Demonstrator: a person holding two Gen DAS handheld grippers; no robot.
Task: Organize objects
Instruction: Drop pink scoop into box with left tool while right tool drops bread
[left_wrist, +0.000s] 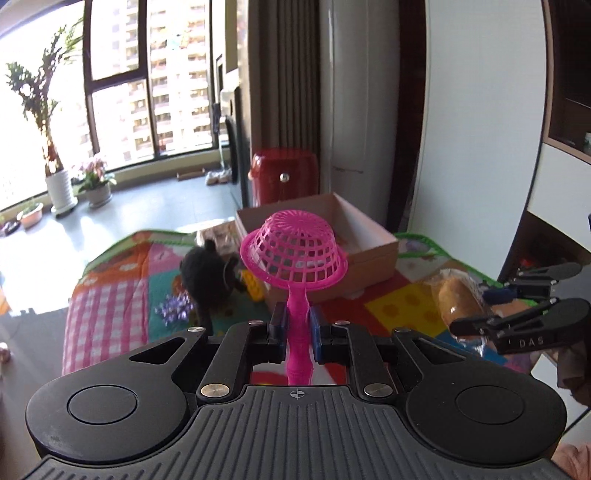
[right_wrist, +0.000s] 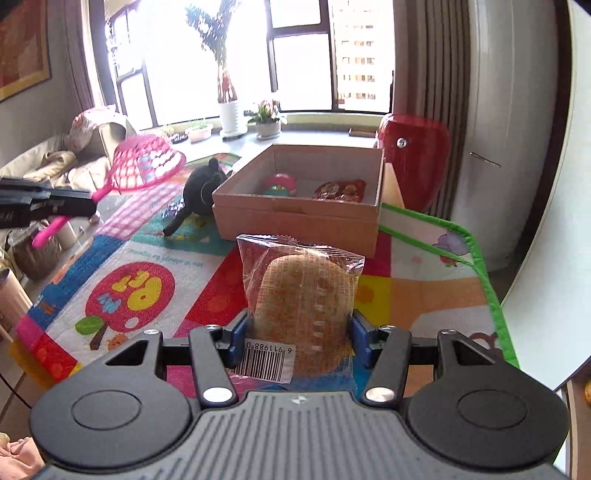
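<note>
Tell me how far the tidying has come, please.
Partly done. The box already holds a pink toy and a red packet. In hand: the left gripper is shut on the pink strainer, the right gripper on the wrapped bread. Left on the mat: a black plush beside the box.

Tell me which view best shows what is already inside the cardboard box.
The right wrist view: it looks down into the cardboard box, showing a pink toy and a red snack packet. In the left wrist view, the pink strainer blocks most of the interior.
</note>
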